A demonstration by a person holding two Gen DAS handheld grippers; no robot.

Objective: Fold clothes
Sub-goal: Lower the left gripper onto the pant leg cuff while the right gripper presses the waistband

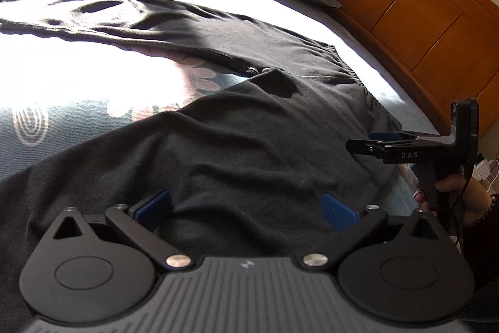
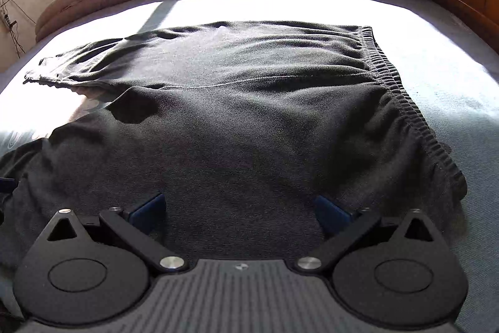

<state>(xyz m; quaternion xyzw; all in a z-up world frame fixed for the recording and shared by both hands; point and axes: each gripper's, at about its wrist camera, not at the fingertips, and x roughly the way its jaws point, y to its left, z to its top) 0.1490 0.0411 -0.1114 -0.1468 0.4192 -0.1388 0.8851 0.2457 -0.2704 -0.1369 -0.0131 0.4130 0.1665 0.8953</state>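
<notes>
Black knit trousers [image 2: 249,102] with ribbed elastic waistband [image 2: 402,95], spread flat on bed, legs apart, fabric lightly wrinkled

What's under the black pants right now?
The black pants lie flat on the floral bedsheet, which shows between the two legs and beyond the waistband. Whatever sits directly beneath the fabric is covered.

Black trousers [image 2: 249,102], blue fingers [image 2: 146,213], floral bedsheet [image 1: 78,114] (grey-blue w/ pink)

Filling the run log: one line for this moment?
stage: pre-grasp | left gripper: open over near leg | right gripper: open near waistband | black trousers: flat, unfolded on bed
</notes>
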